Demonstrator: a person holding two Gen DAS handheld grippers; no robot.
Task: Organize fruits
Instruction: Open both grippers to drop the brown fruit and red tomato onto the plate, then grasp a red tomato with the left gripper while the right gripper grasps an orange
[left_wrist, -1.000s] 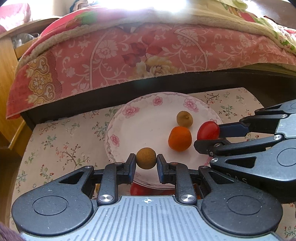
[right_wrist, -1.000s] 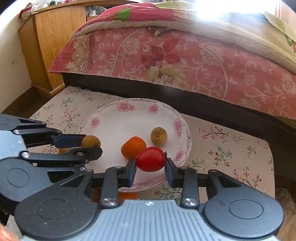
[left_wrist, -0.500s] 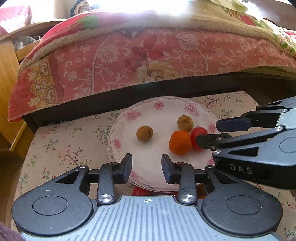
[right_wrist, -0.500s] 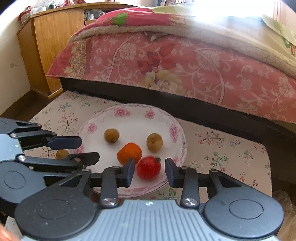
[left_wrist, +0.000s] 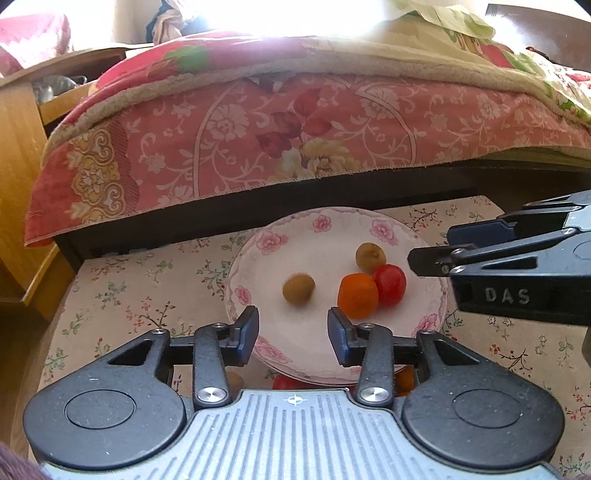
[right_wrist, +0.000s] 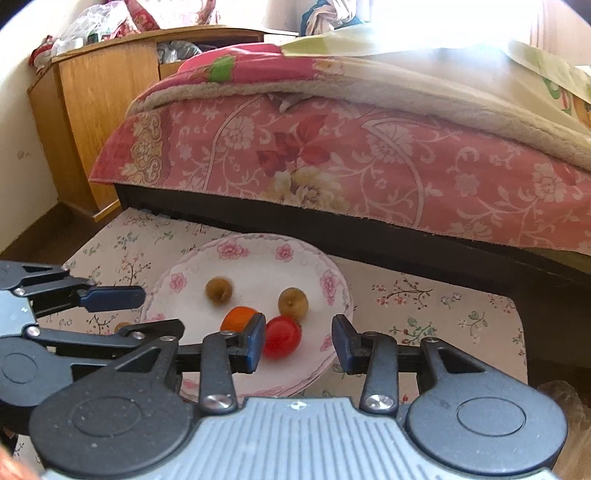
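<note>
A white plate with pink flowers (left_wrist: 280, 240) (right_wrist: 255, 245) sits on a floral-clothed table. On it lie two brown fruits (left_wrist: 298, 288) (left_wrist: 370, 254), an orange fruit (left_wrist: 357, 295) and a red tomato (left_wrist: 388, 284). My left gripper (left_wrist: 293, 334) hovers over the plate's near edge, its jaws opening with nothing between them. My right gripper (right_wrist: 298, 345) hangs over the plate's right side, its jaws also opening. The tomato (right_wrist: 282, 336) rests on the plate below, close to the left finger and free of the pads. The orange fruit (right_wrist: 238, 319) lies partly behind that finger.
More fruit peeks out under the left gripper at the plate's front edge: red (left_wrist: 286, 382), orange (left_wrist: 404, 376), brown (left_wrist: 234, 380). A bed with a pink floral blanket (left_wrist: 295, 122) runs right behind the table. A wooden cabinet (right_wrist: 103, 92) stands at the far left.
The left gripper let go of the brown fruit and the right let go of the tomato; both fruits now lie on the plate. Both grippers drew back a little and their jaws widened.
</note>
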